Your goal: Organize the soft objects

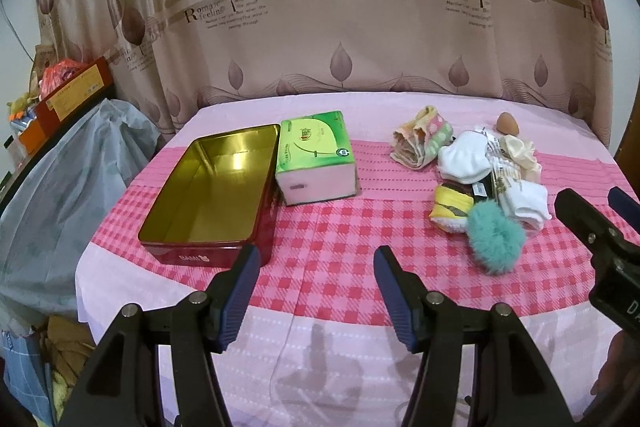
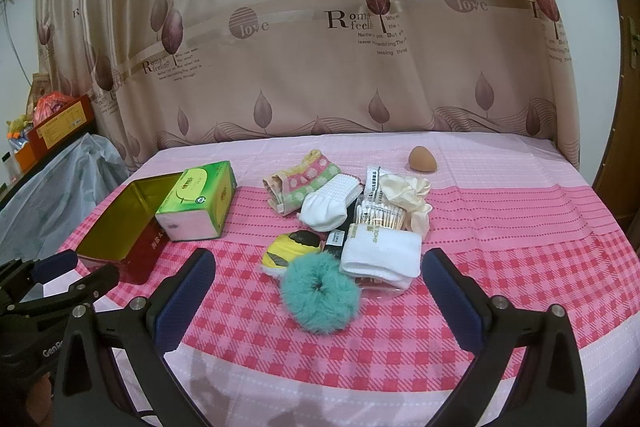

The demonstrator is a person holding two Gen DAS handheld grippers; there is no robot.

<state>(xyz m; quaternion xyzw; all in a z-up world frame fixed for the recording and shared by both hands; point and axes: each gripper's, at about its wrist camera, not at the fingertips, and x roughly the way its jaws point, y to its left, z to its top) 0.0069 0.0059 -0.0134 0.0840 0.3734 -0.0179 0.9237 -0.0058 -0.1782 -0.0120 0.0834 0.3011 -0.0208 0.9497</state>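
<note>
Soft things lie heaped on the pink checked tablecloth point(image 2: 500, 267), the teal furry scrunchie point(image 2: 320, 297) nearest, just before the right gripper point(image 2: 318, 301), its jaws wide apart; the left gripper point(image 1: 316, 291) gapes empty beside the open red tin point(image 1: 208, 187).

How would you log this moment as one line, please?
left tool: open, empty | right tool: open, above teal scrunchie | tin: empty | soft pile: unsorted on table

"love" on curtain point(image 2: 256, 23)
</note>
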